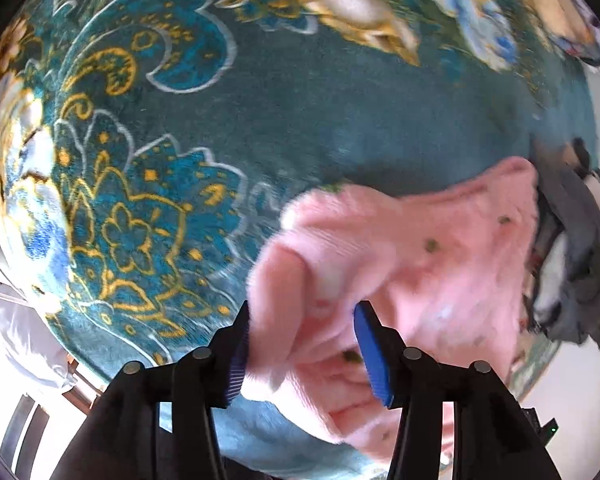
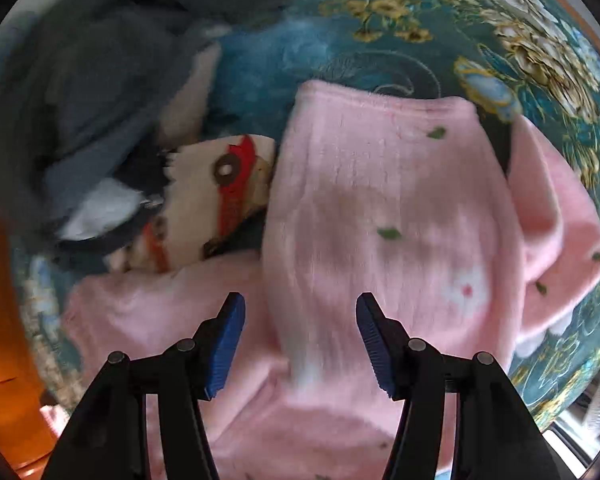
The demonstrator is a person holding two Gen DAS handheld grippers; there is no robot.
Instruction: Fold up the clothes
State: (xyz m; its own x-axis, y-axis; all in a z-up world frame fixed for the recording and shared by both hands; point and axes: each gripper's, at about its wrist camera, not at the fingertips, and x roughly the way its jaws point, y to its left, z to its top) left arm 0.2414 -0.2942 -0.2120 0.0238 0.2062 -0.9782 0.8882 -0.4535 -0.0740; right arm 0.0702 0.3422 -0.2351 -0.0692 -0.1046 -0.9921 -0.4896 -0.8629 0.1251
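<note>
Garment: pink fleece top [image 2: 380,208] lies folded on the teal flowered blanket [image 1: 260,112], beside a heap of grey clothes [image 2: 80,80].
Left gripper [image 1: 300,344]: fingers spread, pink cloth between them, seemingly loose.
Right gripper [image 2: 300,340]: fingers spread above the top.

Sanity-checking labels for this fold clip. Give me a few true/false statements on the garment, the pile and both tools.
1. The pink garment lies on a teal floral blanket. True.
2. The right tool is clamped shut on the pink fabric. False: its jaws stand apart, with pink fabric below and between them, not pinched.
3. A heap of grey clothes lies beside the pink garment. True.
4. The pink garment is plain, with no print. False: it carries small green leaf marks and a white flower.
5. The left tool has its jaws apart over an edge of the pink garment. True.
6. A cream cloth with red markings lies on top of the pink garment. False: it sits next to it, against the grey heap.
</note>
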